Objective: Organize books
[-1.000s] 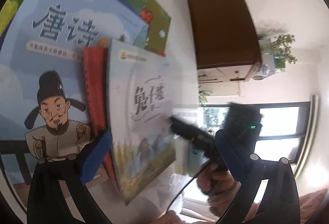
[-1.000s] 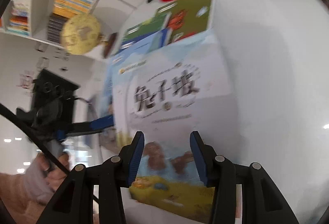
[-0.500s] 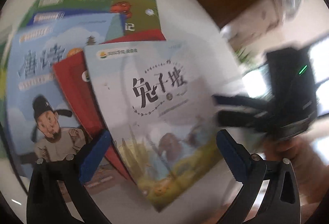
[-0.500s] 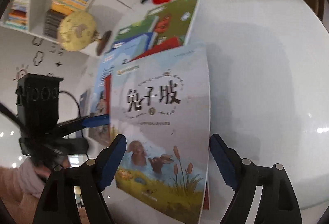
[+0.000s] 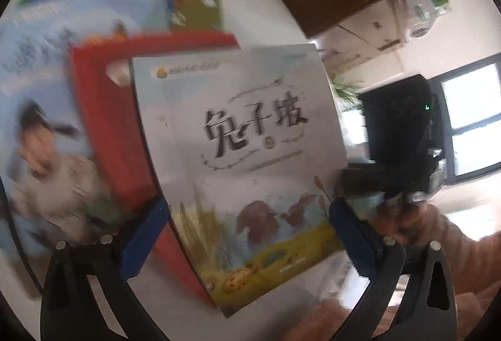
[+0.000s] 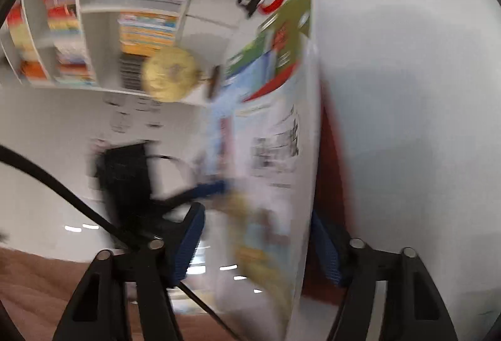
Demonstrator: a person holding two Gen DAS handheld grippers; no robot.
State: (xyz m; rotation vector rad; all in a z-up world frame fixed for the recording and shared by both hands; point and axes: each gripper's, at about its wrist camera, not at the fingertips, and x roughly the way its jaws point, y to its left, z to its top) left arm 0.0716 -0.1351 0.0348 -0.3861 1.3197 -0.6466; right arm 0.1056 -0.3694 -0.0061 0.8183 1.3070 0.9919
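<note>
The rabbit book [image 5: 250, 159] lies between the left gripper [image 5: 247, 234]'s wide-spread fingers [image 5: 144, 234], untouched. The right gripper [image 6: 260, 244]'s fingers [image 6: 191, 240] are closing around its raised edge, apparently not yet pressing.

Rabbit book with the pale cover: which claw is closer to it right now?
Right. The right claw straddles the raised edge of the rabbit book, jaws closing around it. The left claw hovers open over its lower half, apparently not touching.
</note>
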